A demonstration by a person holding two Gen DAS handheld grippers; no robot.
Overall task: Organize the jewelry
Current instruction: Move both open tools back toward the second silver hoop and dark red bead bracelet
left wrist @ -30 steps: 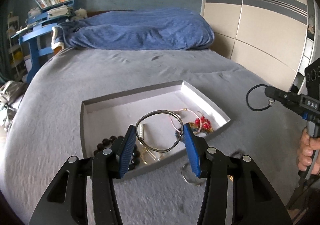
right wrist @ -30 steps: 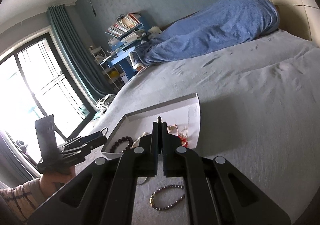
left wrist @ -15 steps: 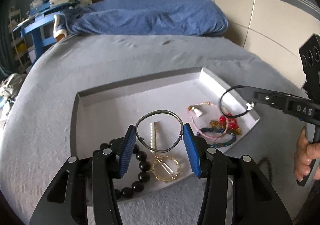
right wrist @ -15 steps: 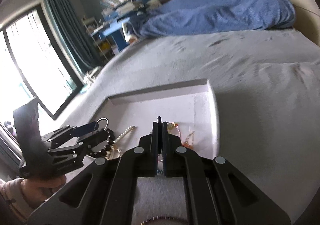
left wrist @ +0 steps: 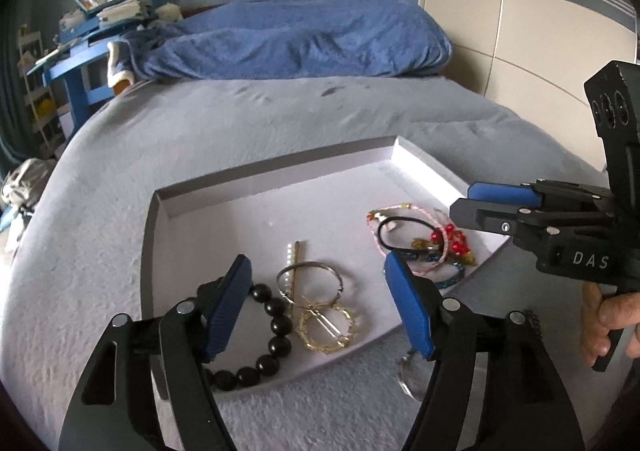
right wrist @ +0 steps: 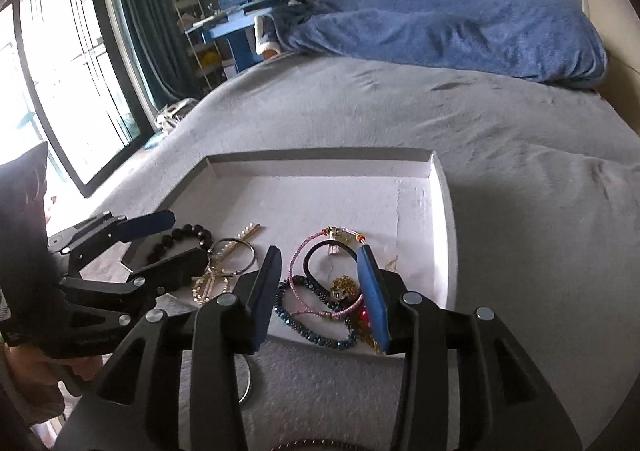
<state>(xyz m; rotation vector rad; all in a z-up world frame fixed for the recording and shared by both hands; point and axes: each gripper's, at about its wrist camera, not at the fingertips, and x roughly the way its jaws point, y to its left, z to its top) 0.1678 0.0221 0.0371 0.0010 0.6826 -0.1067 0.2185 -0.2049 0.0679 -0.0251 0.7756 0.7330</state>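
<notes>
**Both hands over the jewelry tray, nothing gripped**

My right view is showing a window (right wrist: 60, 91) that my left is missing. My left gripper (left wrist: 316, 307) and right gripper (right wrist: 320, 291) have just been opening, fingers holding nothing. The tray (left wrist: 280, 171) on the bed (left wrist: 280, 119) is holding a black bead bracelet (left wrist: 276, 327), metal bangle (left wrist: 310, 279) and black hair tie (right wrist: 316, 251).

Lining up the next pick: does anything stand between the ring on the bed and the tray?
Only the tray's low front wall. The ring lies on the bedcover just outside it; the blue bead bracelet sits right behind that wall.
</notes>
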